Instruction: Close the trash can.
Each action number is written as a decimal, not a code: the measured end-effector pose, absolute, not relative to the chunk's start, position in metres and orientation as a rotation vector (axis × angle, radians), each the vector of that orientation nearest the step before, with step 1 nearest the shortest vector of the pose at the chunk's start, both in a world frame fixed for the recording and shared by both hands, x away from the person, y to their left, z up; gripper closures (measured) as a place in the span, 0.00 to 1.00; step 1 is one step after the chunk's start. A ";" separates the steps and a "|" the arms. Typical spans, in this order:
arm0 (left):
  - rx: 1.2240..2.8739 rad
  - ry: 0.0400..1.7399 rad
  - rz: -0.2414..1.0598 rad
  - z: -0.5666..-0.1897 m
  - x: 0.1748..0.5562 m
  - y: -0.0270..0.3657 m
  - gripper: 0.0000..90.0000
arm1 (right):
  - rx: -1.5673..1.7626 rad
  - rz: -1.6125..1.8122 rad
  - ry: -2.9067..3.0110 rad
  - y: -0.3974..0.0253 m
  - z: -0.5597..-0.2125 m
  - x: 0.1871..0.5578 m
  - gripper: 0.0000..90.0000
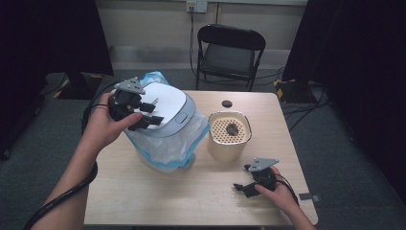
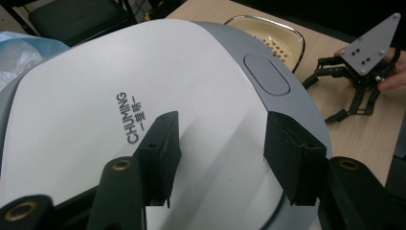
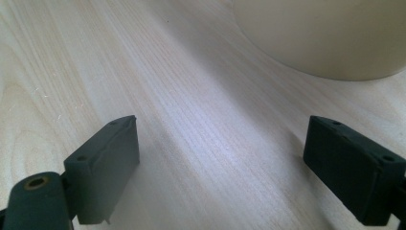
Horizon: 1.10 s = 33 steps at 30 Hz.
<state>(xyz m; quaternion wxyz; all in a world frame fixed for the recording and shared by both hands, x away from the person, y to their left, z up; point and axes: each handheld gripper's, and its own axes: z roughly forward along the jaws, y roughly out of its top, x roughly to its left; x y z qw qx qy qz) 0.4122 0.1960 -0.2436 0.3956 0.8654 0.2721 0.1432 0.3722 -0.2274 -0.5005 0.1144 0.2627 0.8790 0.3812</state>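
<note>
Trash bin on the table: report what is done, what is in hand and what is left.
Done: a plastic bag liner drapes over the trash bin's rim and the white lid is shut. In hand: the open left tongs sit over the lid. Left: the cream container stands untouched; the open right tongs wait beside it.

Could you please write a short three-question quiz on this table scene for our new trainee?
1. True or false: the left gripper is shut on the bin lid.
2. What stands just right of the lidded bin? A) a glass bottle B) a cream container with a perforated top C) a stack of plates
3. Fill in: the right gripper hovers low over the bare ____, open.

Key
1. False: its jaws stand open over the white lid, with nothing between them.
2. B, the cream container.
3. table.
</note>
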 end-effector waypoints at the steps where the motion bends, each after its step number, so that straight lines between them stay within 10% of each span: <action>1: 2.183 0.693 0.368 -0.244 0.413 0.195 0.51 | 0.770 1.118 2.577 -0.227 -0.500 0.372 0.13; 33: 2.146 0.714 0.449 -0.252 0.425 0.166 0.45 | 0.773 1.118 2.576 -0.227 -0.501 0.372 0.13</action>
